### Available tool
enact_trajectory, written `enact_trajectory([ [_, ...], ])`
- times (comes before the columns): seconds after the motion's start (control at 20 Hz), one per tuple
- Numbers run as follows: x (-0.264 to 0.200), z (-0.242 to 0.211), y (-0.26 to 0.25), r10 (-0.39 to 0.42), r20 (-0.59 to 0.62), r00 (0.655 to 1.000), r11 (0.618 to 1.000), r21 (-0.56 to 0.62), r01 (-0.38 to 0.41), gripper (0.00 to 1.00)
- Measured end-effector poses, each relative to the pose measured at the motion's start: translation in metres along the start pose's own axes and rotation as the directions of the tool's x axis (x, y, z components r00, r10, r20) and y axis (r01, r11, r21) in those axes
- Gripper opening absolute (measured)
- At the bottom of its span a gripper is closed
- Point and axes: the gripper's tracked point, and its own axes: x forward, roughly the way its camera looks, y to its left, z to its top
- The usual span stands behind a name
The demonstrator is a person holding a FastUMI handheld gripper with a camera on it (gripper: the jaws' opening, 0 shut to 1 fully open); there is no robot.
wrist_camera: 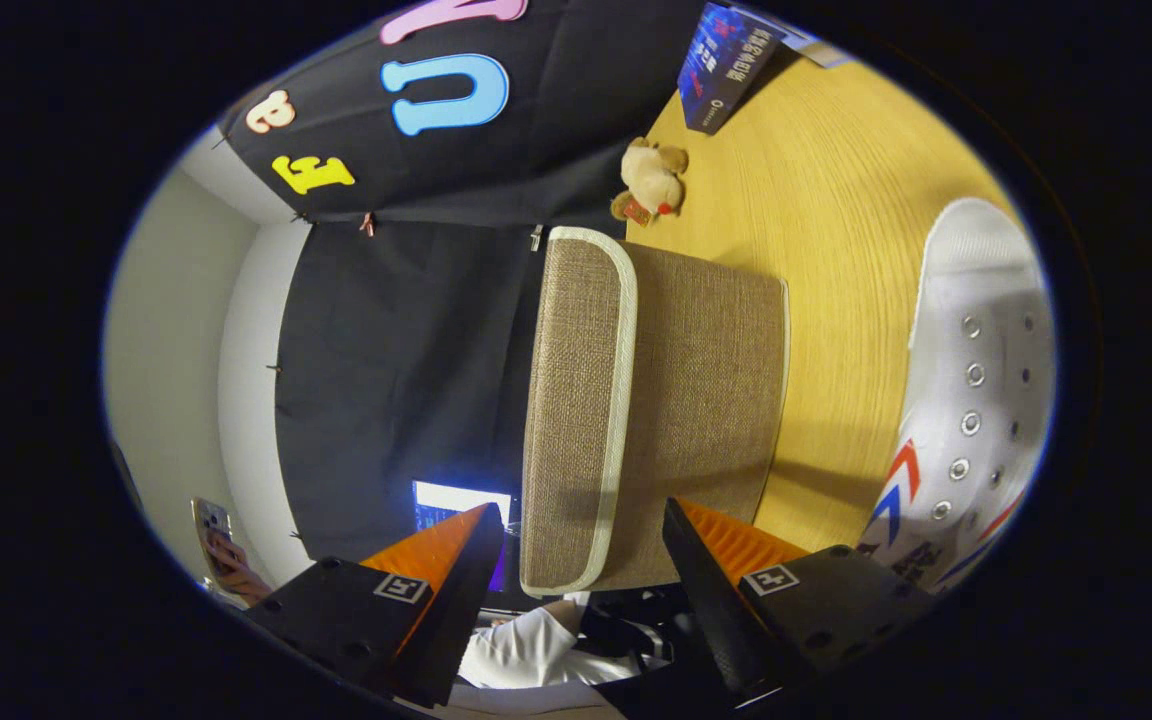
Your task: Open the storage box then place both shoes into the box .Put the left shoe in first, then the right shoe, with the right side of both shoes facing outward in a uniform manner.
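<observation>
Two fingers of the gripper are seen at the bottom of the frame, spread wide apart with nothing pressed between them. The storage box, woven in a brown fabric with pale piping, is found at the centre of the frame, and its near end lies in the gap between the fingertips, touched by neither so far as can be told. The view is rolled onto its side, so that the wooden table is shown running up the right half of the frame and the box's lid faces the left. The lid is seen closed, its piped rim flush along the box. The long axis of the box runs from the bottom centre of the frame toward the upper centre, away from the fingers.

One white shoe with metal eyelets and red and blue stripes is seen at the right of the frame, lying on the table beside the right finger and apart from the box. Its length also runs from bottom to top of the frame; which end is the toe cannot be told.

A small plush toy is placed on the table beyond the box, and a dark booklet lies farther on, at the upper right. A hand holding a phone is seen at the lower left.
</observation>
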Motion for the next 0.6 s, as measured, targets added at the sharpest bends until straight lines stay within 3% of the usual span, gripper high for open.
enact_trajectory([
  [0.2,0.024,0.003,-0.006,0.025,0.004,1.000,0.998,0.057,-0.026,0.97],
  [0.4,0.028,-0.005,0.011,0.118,0.003,0.993,0.989,0.086,-0.118,0.95],
  [0.55,0.024,-0.010,-0.004,0.059,0.003,0.998,0.995,0.085,-0.059,0.38],
  [0.6,0.021,-0.006,0.005,0.076,0.035,0.997,0.995,0.064,-0.078,0.21],
])
